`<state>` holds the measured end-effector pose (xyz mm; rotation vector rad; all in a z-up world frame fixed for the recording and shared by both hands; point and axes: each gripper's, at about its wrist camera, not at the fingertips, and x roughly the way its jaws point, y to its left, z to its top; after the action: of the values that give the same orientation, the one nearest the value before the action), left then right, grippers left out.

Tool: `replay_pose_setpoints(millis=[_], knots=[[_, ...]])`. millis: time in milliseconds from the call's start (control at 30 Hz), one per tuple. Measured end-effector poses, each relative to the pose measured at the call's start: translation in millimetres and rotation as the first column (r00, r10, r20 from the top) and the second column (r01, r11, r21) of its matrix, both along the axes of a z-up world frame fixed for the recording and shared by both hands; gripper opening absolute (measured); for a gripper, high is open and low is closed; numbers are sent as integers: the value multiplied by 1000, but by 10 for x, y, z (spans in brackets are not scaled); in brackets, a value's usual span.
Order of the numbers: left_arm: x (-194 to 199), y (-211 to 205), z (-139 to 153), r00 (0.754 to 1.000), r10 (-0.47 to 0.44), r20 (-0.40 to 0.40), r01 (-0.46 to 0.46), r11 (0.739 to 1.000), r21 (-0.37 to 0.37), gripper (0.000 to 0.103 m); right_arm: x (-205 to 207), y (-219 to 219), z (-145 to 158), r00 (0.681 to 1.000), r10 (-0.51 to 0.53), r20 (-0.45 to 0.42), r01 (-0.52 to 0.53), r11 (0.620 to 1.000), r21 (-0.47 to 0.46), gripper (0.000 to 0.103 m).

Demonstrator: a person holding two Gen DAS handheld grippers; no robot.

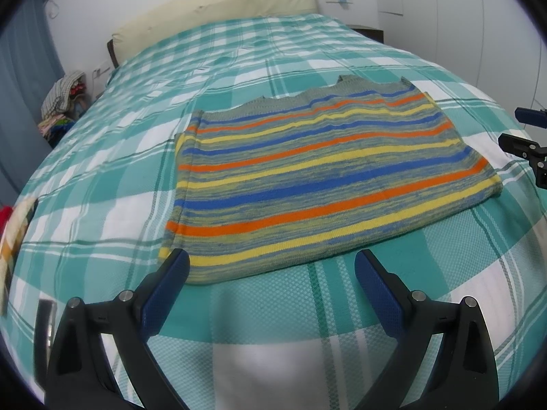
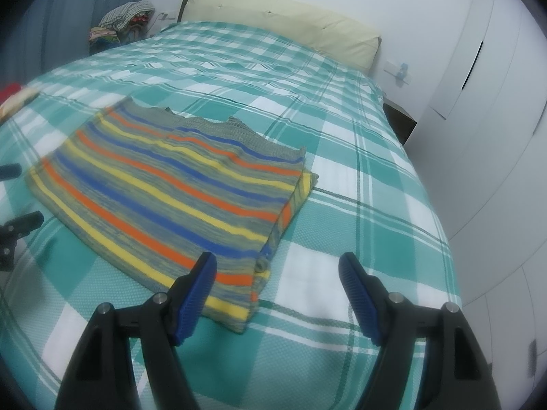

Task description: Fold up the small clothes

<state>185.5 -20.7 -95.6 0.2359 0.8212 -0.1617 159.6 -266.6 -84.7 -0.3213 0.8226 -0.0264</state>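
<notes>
A striped knit top [image 1: 307, 174], in orange, yellow, blue and grey bands, lies flat on the bed with its sides folded in. It also shows in the right wrist view [image 2: 171, 201]. My left gripper [image 1: 271, 261] is open and empty, hovering just before the garment's near edge, its left fingertip over the near left corner. My right gripper [image 2: 277, 266] is open and empty, above the garment's near right corner, where folded layers and a button show. The right gripper shows at the right edge of the left wrist view [image 1: 523, 136], and the left gripper at the left edge of the right wrist view [image 2: 13, 198].
The bed has a teal and white plaid cover [image 1: 239, 68] and a cream headboard cushion [image 1: 218, 10]. A pile of clothes [image 1: 61, 102] sits beside the bed at the far left. Other folded fabric [image 1: 13, 235] lies at the bed's left edge. White wardrobe doors [image 2: 478, 68] stand on the right.
</notes>
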Motion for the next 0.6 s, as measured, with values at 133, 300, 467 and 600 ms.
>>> replay_pose_setpoints(millis=[133,300,467,600], knots=[[2,-1,-3,1000,1,0,-1,1000,2,98,-2,0,-1,1000,0,0,0,1000,0,73],[0,-6,-9,1000,-1,0,1,1000,6,98,-4,1,-1,1000,0,0,0,1000,-1,73],[4,-9,-17,1000,0,0,0,1000,8,98,-8,-1,3,1000,-1,1,1,1000,0,73],[0,-14,-10,1000,-1,1,1,1000,5,98,-5,8,0,1000,0,2,-1,1000,1,73]])
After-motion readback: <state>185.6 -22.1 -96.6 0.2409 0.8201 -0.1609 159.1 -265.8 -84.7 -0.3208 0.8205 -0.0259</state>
